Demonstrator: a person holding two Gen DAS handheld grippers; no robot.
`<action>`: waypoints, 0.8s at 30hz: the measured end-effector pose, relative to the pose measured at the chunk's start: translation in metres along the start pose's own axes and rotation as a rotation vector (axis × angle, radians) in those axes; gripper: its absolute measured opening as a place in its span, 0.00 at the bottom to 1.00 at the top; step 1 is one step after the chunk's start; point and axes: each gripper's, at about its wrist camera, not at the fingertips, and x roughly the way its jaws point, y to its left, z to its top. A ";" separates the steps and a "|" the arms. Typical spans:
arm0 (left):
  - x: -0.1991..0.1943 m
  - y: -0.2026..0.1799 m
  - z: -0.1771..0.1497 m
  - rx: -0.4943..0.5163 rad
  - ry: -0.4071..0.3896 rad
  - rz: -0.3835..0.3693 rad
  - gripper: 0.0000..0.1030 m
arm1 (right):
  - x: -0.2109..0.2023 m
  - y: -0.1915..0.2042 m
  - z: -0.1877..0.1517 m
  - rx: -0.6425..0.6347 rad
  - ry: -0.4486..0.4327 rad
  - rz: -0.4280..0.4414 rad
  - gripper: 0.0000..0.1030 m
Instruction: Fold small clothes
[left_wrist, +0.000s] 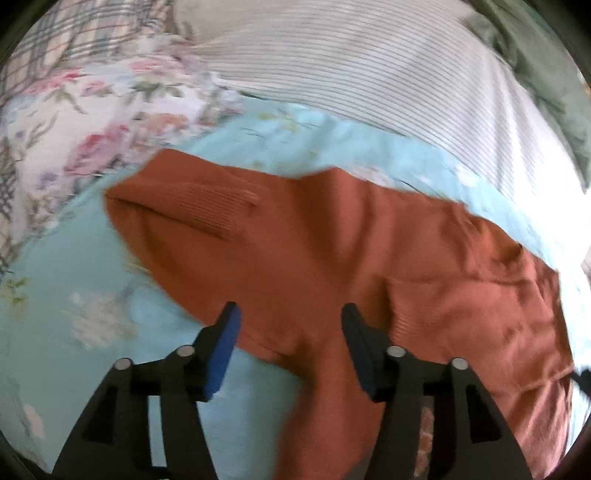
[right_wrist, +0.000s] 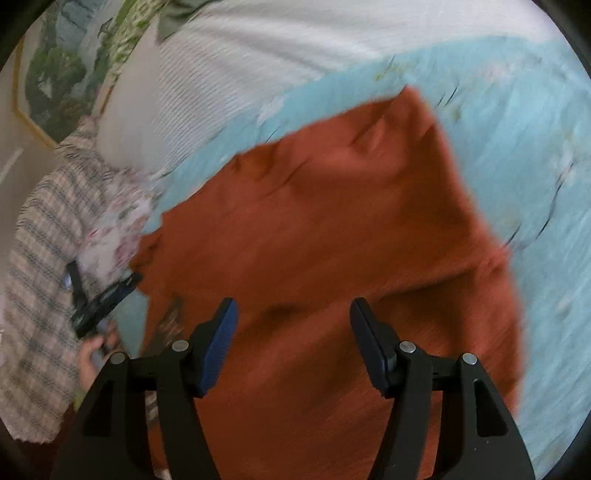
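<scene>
Lying spread on the blue floral bed sheet: one rust-orange garment, unfolded, apparently laid flat for folding. Above the garment: my left claw and my right claw, both spread wide, gripping nothing.

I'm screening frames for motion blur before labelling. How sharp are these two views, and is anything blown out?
Left wrist view: the rust-orange garment and floral bedding are smeared, the left tongs crisp; the right edge is overexposed. Right wrist view: heavier streaking on the garment and blue sheet; the right tongs stay sharp.
</scene>
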 end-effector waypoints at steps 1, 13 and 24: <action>0.001 0.006 0.005 -0.009 -0.004 0.026 0.63 | 0.004 0.003 -0.006 0.006 0.016 0.008 0.66; 0.085 0.013 0.062 0.207 -0.001 0.392 0.72 | 0.033 0.025 -0.035 0.063 0.087 0.031 0.68; 0.051 0.035 0.065 0.024 -0.016 0.070 0.08 | 0.026 0.022 -0.039 0.025 0.028 0.019 0.68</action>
